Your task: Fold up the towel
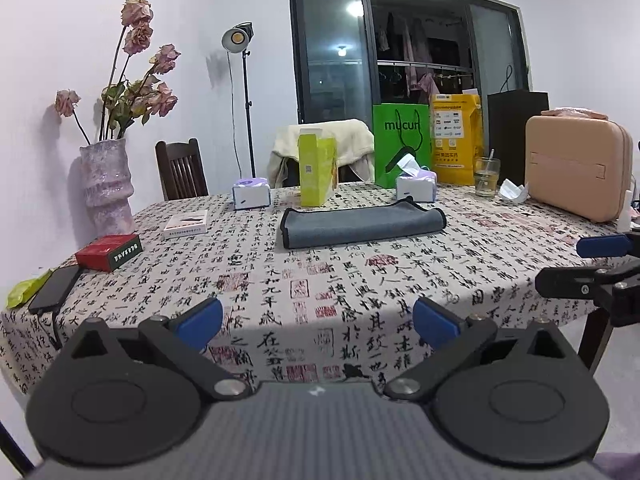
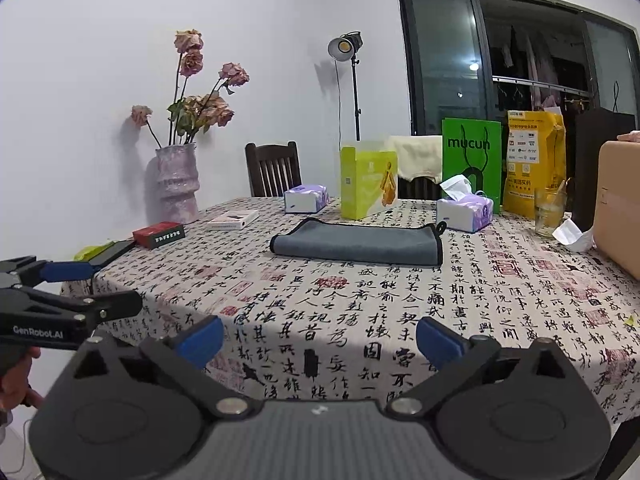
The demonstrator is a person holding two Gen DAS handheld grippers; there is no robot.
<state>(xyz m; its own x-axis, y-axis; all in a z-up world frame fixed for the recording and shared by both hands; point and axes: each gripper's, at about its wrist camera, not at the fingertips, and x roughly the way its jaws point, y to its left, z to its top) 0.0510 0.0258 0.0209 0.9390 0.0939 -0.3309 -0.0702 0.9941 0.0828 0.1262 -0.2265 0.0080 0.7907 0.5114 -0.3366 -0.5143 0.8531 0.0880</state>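
A grey towel (image 1: 362,225) with a black hem lies folded flat on the calligraphy-print tablecloth (image 1: 320,292), toward the far middle of the table; it also shows in the right wrist view (image 2: 358,245). My left gripper (image 1: 318,324) is open and empty, held near the table's front edge, well short of the towel. My right gripper (image 2: 319,340) is open and empty, also at the front edge. Each gripper shows at the side of the other's view: the right one (image 1: 592,264) and the left one (image 2: 76,288).
Behind the towel stand a yellow-green box (image 1: 316,166), two tissue packs (image 1: 416,188), a green bag (image 1: 402,144) and a glass (image 1: 486,178). A pink case (image 1: 576,168) sits at right. A vase (image 1: 106,186), red box (image 1: 109,252) and phone (image 1: 54,289) sit at left.
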